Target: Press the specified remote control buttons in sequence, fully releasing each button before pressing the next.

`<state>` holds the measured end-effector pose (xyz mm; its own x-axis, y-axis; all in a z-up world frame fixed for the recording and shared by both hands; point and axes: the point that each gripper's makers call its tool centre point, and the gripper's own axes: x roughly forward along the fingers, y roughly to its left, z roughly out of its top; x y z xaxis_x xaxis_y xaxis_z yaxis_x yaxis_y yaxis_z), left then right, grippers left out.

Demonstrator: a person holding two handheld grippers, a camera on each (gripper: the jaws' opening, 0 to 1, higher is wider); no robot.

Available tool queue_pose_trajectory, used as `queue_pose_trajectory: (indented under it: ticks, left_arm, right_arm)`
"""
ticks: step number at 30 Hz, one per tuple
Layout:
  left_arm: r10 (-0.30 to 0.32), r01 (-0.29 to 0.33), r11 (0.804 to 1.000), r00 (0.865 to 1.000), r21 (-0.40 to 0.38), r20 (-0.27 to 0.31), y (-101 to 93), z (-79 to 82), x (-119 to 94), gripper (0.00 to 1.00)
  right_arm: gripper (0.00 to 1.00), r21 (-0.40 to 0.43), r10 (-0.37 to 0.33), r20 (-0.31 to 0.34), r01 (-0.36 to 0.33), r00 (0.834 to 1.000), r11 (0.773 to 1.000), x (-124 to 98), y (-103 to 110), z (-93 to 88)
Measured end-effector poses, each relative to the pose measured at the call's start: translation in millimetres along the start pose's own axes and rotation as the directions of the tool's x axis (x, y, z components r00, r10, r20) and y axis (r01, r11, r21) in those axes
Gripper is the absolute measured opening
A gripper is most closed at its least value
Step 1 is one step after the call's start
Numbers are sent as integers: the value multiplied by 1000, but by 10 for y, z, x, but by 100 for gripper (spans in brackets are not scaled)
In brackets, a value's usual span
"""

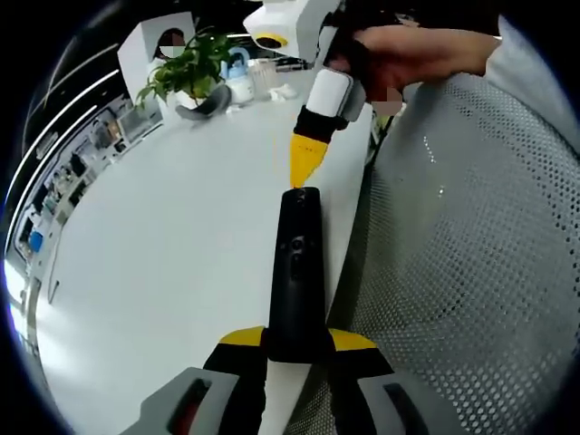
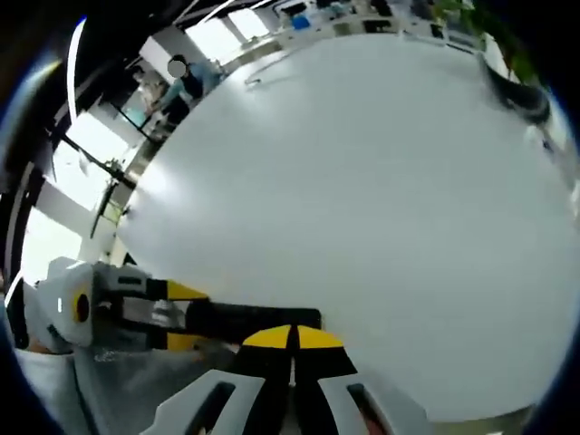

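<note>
Between the left gripper's jaws: the remote (image 1: pixel 296 272) is clamped by its near end, its length running away over the table (image 1: pixel 163 263); seen from the right gripper view it lies sideways as a dark bar (image 2: pixel 254 321) just above that view's own yellow tips

Progress: the right gripper (image 1: pixel 304 163) has its closed yellow point at the far end of the remote, touching or just short of it; I judge a press is being made or is about to be made; how many buttons of the sequence are done cannot be told, so most of the task may well be left

Left gripper (image 1: pixel 297 340): closed on the remote, one yellow tip on each side of it; in the right gripper view it comes in from the left (image 2: pixel 186 315), holding the dark bar

Right gripper state: jaws narrow, tips together (image 2: pixel 292 339), holding nothing

Remote, make: black, long, slim, glossy with rounded edges; a round button (image 1: pixel 296 243) and a second one below it show on its face

Table, make: white, smooth, matt, broad with a curved edge

Chair back (image 1: pixel 471 254): grey mesh, dotted with small holes, rising beside the table edge

Far end of table: leafy green plant (image 1: pixel 186 68) in a white pot; small white things near it, too small to name

Hand (image 1: pixel 408 54): the person's, gripping the right gripper's white body
</note>
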<state>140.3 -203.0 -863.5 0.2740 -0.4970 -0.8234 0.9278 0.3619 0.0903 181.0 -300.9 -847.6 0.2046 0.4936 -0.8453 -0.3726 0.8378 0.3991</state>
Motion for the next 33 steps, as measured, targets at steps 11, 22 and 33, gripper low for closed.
queue_pose_trajectory:
  ticks: [11, 22, 33]
  left_arm:
    - [0, 0, 1000, 1000, -3, 4, 4, 4, 4, 25]
    - [-11, 14, 993, 1000, -115, 22, 15, 41, 9, 26]
    - [-19, 25, 991, 999, -133, 45, 21, 67, 13, 25]
  right_arm:
    - [0, 19, 8, -14, -8, 1000, 1000, 27, -25, -14]
    - [0, 180, 43, 10, -44, 999, 983, 28, -39, -9]
    - [0, 256, 77, 7, -76, 997, 964, 27, -32, -1]
